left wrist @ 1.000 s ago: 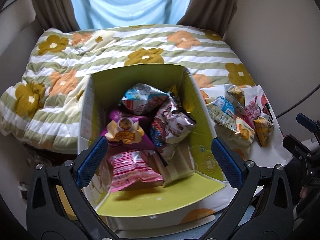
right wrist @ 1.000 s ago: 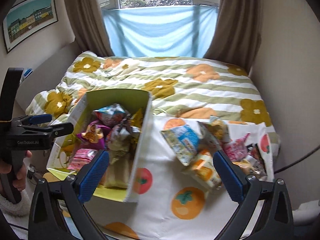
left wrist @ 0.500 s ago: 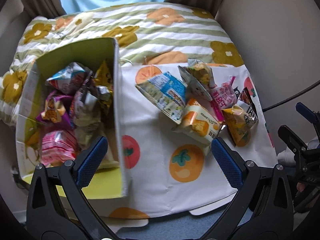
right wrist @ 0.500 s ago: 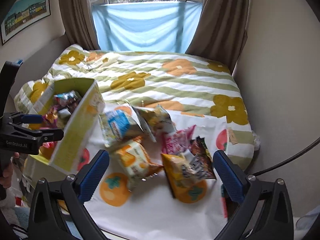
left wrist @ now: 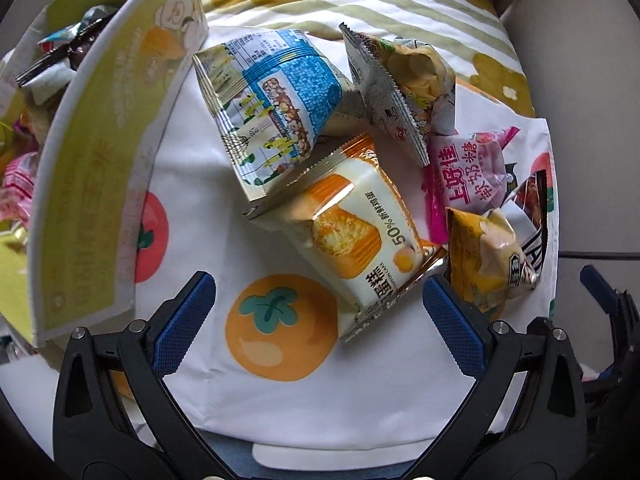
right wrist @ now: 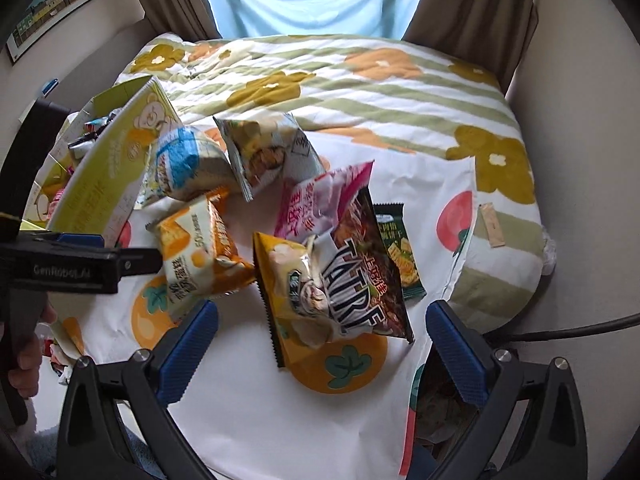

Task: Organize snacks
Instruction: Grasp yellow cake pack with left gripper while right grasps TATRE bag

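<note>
A box (left wrist: 100, 184) holding snacks stands at the cloth's (left wrist: 280, 412) left edge. To its right, loose snack packets (left wrist: 352, 236) lie piled mid-cloth, overlapping, toward the cloth's right edge.

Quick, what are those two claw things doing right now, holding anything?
Left gripper: open, empty, over the orange cake packet.
Right gripper: open, empty, over the yellow snack bag.
</note>
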